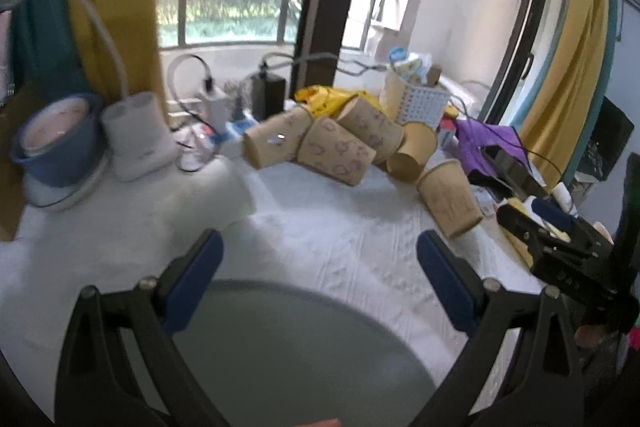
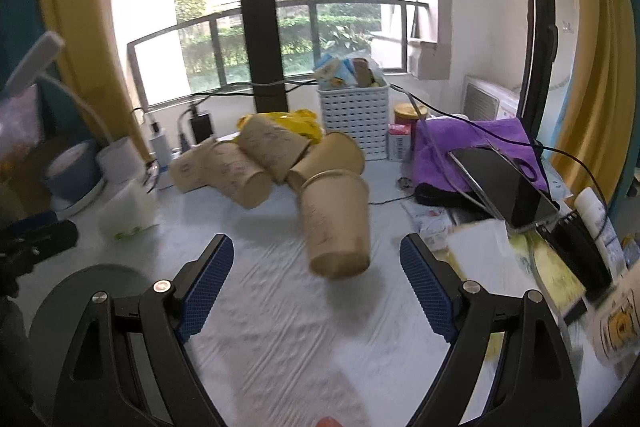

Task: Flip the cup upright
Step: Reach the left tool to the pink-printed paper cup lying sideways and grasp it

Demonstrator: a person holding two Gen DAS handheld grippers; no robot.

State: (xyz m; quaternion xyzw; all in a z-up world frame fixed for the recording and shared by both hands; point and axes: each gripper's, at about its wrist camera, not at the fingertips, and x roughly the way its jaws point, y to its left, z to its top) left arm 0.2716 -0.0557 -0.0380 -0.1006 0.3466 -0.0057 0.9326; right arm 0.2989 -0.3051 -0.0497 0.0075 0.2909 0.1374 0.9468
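Several brown paper cups lie on their sides in a heap on the white tablecloth [image 2: 280,307]. The nearest cup [image 2: 336,223] lies with its base toward me, just ahead of my right gripper [image 2: 316,275], which is open and empty. This cup also shows in the left wrist view [image 1: 450,197] at the right. The other cups [image 1: 320,147] are piled behind it. My left gripper [image 1: 320,267] is open and empty, over a grey round plate [image 1: 288,355]. My right gripper shows in the left wrist view [image 1: 560,239] at the right edge.
A white basket [image 2: 354,119] stands behind the cups. A purple cloth [image 2: 472,147] and a tablet [image 2: 504,187] lie at the right. A blue bowl [image 1: 56,139], a lamp base [image 1: 136,135] and chargers [image 1: 268,95] stand at the back left. A tissue pack [image 2: 126,211] lies left.
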